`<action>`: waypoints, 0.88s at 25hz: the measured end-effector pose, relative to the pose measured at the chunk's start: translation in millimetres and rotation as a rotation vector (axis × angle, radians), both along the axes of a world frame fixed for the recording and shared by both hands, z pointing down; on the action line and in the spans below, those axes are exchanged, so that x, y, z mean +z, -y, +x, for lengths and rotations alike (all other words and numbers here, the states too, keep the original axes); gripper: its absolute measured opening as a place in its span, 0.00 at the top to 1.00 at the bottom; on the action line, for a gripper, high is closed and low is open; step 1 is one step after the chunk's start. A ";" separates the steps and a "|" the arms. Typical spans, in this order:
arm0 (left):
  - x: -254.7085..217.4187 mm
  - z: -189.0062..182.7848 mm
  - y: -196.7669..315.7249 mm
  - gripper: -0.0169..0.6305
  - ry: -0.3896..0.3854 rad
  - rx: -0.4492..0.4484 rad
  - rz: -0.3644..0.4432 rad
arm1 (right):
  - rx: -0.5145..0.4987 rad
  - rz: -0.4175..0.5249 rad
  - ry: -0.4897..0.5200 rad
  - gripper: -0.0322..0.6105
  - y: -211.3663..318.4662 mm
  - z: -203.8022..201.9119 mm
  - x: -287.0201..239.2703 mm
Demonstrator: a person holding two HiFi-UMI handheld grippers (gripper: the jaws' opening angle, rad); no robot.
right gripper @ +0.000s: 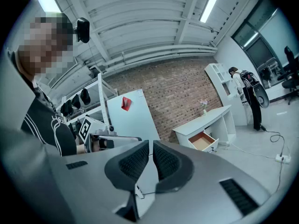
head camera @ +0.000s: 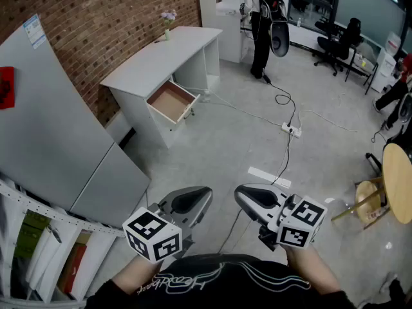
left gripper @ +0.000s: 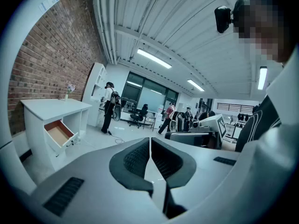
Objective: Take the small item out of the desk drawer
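A white desk [head camera: 161,53] stands against the brick wall, some way off across the floor. Its drawer [head camera: 171,102] is pulled out and shows a brown inside; I cannot make out any small item in it. The desk [left gripper: 51,107] and the open drawer [left gripper: 58,133] show at the left gripper view's left, and the drawer [right gripper: 203,141] shows again at the right gripper view's centre right. My left gripper [head camera: 201,197] and right gripper [head camera: 243,195] are held side by side close to my body, far from the desk. Both are shut with nothing between their pads [left gripper: 138,157] [right gripper: 135,161].
A small vase of flowers [head camera: 167,26] stands on the desk's far end. A power strip [head camera: 291,130] with trailing cables lies on the floor. A person with a backpack [head camera: 264,18] stands at the back. A grey panel [head camera: 45,127] and a shelf rack [head camera: 38,237] are at my left, a round wooden table [head camera: 399,179] at my right.
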State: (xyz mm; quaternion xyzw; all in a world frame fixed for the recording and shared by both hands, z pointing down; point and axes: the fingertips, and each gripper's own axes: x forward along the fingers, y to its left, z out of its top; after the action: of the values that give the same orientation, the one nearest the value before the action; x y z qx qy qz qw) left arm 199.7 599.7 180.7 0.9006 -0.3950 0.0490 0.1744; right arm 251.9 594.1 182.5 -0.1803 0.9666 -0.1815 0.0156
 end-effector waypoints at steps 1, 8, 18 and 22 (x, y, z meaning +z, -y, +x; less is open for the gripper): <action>-1.5 3.9 -2.0 0.93 0.001 0.002 0.002 | 0.001 0.005 0.000 0.86 -1.2 3.9 -2.4; -9.2 20.7 -7.6 0.93 0.004 -0.001 0.027 | 0.003 0.024 0.002 0.86 -5.1 23.3 -8.9; 10.6 4.1 10.5 0.93 -0.004 -0.041 0.000 | -0.024 -0.031 0.022 0.86 19.5 13.0 10.3; 26.3 -10.4 32.0 0.93 -0.016 -0.052 -0.013 | -0.032 -0.056 0.035 0.86 44.0 -1.0 22.5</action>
State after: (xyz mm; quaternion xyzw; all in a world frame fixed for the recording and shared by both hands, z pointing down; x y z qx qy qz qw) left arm 189.3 567.6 206.9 0.8893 -0.4166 0.0397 0.1846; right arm 250.9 550.2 205.0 -0.1618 0.9635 -0.2120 0.0245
